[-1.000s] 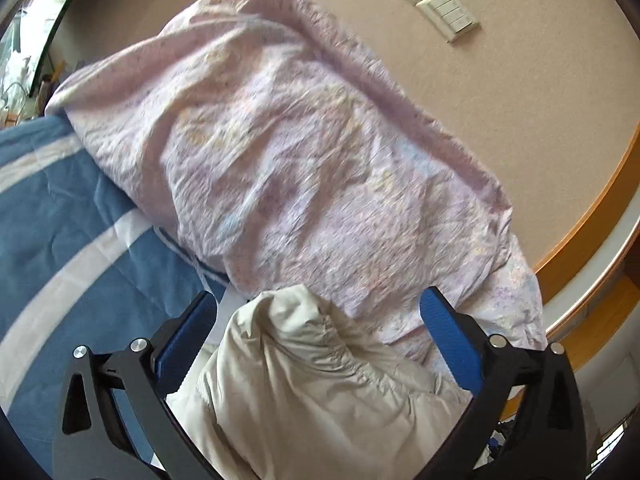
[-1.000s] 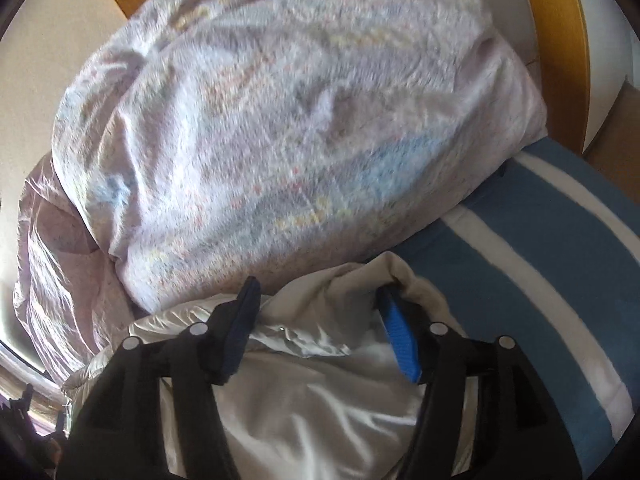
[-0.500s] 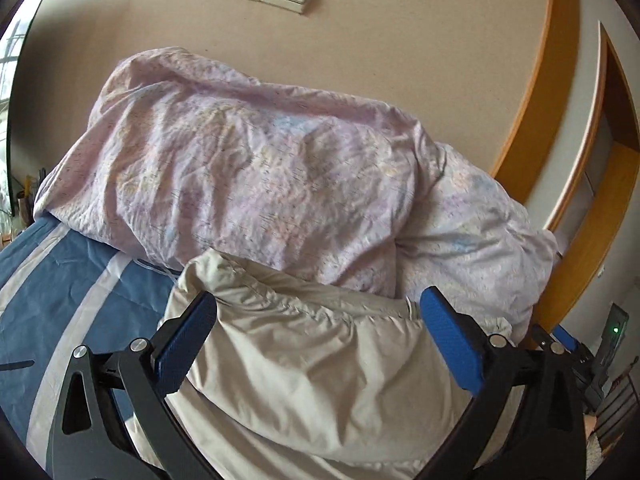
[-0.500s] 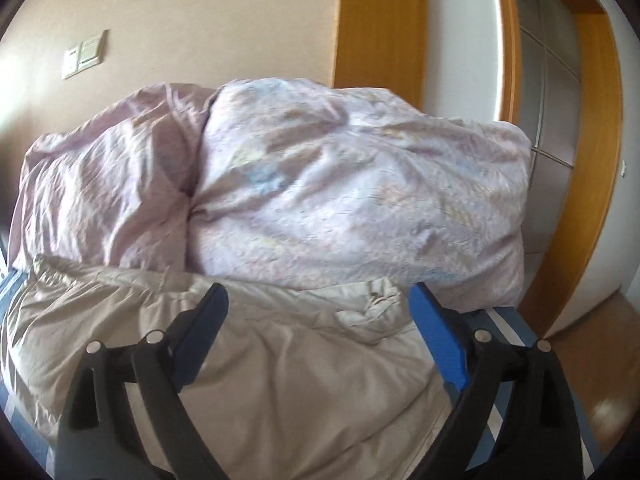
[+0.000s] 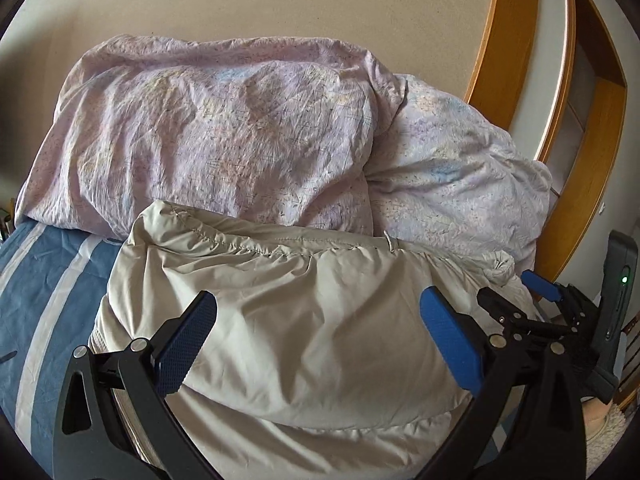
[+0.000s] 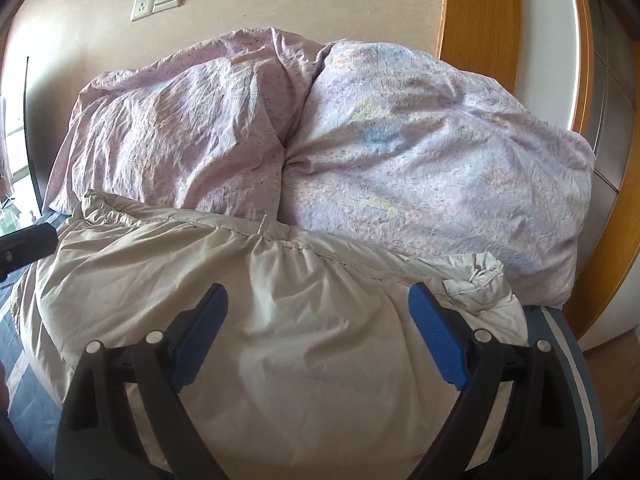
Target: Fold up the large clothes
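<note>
Beige padded jacket (image 5: 304, 312) lies on the bed's near side, against the quilt (image 5: 224, 140). Both grippers (image 5: 316, 340) (image 6: 318, 336) spread, empty. Likely light, soft, slippery; grab the far seam.

Blue striped bed (image 5: 48, 280), beige jacket (image 5: 304, 320), pink floral duvet (image 5: 224, 140) on it

Black hand-held gripper (image 5: 318, 344), blue textured pads (image 5: 186, 344), silver screws
</note>
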Demonstrator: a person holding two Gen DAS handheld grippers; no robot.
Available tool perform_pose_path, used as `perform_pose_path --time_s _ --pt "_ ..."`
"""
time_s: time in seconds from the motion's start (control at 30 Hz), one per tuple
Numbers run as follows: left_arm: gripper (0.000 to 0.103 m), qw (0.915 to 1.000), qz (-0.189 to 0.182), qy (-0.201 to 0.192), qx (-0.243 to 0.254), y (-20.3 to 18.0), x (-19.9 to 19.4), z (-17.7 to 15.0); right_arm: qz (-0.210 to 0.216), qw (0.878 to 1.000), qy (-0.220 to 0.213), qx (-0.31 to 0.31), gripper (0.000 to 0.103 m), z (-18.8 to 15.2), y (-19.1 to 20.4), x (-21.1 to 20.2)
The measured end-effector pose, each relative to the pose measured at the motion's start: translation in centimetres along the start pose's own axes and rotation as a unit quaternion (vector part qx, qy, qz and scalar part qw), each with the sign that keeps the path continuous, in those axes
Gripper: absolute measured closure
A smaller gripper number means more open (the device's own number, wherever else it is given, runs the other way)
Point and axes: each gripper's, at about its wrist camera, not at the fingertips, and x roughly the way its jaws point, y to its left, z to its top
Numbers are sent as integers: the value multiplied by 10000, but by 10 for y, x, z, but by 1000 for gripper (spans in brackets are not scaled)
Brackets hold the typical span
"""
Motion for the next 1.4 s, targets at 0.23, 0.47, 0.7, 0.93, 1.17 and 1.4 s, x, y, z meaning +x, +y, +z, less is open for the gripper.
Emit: perform_pose_path --time_s 0.23,0.47,0.7,0.93,1.17,1.4 --pt "1 9986 469 182 140 0 38 5 -117 9996 215 -127 11 11 9 36" --pt "1 9928 912 760 -184 18 85 0 -228 9963 818 -142 11 -2 9 88" --pt "1 9884 1220 908 -24 15 113 -2 -272 9941 1050 83 7 -12 5 113" --pt "1 9881 1233 915 -44 18 130 -6 -234 9921 1225 130 4 -17 4 130" --pt "1 9874 1286 918 -55 16 146 -13 -225 9911 1302 131 2 -22 1 147" --pt "1 9878 1253 910 -143 19 150 -17 -152 9911 1306 193 2 -21 0 159"
